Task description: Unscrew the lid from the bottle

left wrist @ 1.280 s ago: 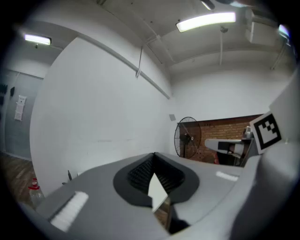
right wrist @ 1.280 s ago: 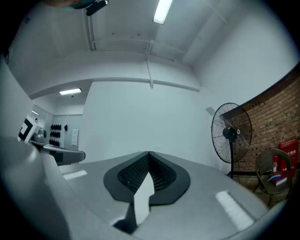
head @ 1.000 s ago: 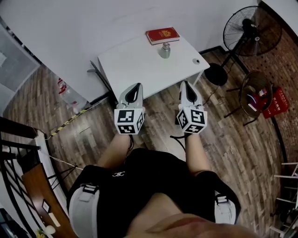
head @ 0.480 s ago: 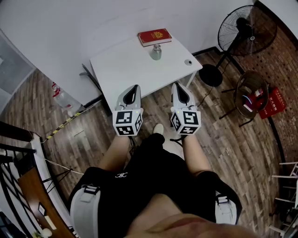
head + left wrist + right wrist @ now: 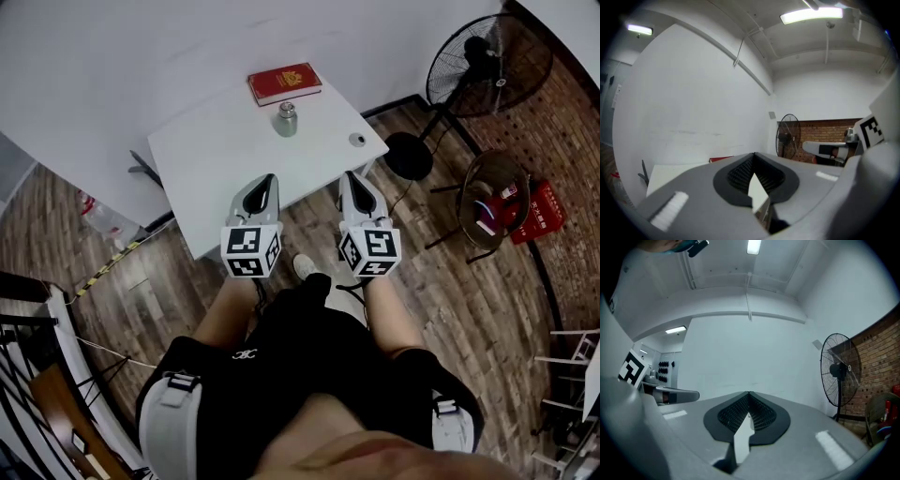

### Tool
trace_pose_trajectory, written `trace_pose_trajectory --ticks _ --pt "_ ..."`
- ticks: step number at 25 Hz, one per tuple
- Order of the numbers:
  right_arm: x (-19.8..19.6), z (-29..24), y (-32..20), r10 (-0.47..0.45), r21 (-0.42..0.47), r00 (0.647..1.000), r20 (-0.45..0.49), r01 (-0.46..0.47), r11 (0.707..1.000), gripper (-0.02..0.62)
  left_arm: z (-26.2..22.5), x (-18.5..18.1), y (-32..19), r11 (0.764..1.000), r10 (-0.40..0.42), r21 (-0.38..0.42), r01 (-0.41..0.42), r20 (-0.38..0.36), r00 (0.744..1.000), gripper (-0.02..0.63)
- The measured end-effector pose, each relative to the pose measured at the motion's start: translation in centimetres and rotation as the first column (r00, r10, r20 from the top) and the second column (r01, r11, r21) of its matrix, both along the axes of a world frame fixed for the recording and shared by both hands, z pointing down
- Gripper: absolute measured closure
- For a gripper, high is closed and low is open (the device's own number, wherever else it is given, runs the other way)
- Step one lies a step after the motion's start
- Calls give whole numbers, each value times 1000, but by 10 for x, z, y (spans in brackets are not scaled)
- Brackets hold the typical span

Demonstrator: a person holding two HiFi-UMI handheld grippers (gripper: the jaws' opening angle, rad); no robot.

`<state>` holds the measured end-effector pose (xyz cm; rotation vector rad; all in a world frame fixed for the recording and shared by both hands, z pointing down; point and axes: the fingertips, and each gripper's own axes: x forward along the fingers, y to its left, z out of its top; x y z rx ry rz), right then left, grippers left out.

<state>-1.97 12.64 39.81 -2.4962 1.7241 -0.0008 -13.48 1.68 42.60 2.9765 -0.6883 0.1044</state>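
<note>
A small grey bottle [image 5: 285, 120] with a metal lid stands upright toward the far side of the white table [image 5: 211, 155] in the head view. My left gripper [image 5: 267, 178] and my right gripper [image 5: 351, 174] are held side by side over the table's near edge, well short of the bottle. Both point level at the wall. Both are shut with nothing between the jaws. In the left gripper view the shut left gripper [image 5: 753, 155] hides the bottle. The right gripper [image 5: 748, 393] likewise blocks it in the right gripper view.
A red book [image 5: 284, 82] lies at the table's far edge behind the bottle. A small round object [image 5: 357, 140] sits near the right corner. A standing fan [image 5: 483, 61] and a chair with a red box [image 5: 544, 208] stand to the right on the wooden floor.
Both grippers have moved forward together toward the table and stand nearer the bottle. The table has shifted left and closer in the head view. Both jaws stay shut.
</note>
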Motion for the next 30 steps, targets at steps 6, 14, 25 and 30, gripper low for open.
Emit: trace_pose_trajectory --ticks 6,14,25,30 --pt "78 2 -55 -48 -35 998 -29 47 998 592 -1 72 -51 998 -56 -25 56 2 998 552" --pt "166 -4 -153 -160 -16 987 30 161 987 592 -4 140 -132 984 -176 -30 177 43 984 552" --pt "185 -1 -259 -399 -1 917 21 399 917 592 4 122 -192 902 -429 -6 431 76 900 552" --pt "191 8 -308 -521 -22 853 31 522 853 592 7 111 -214 833 -552 6 553 74 831 552"
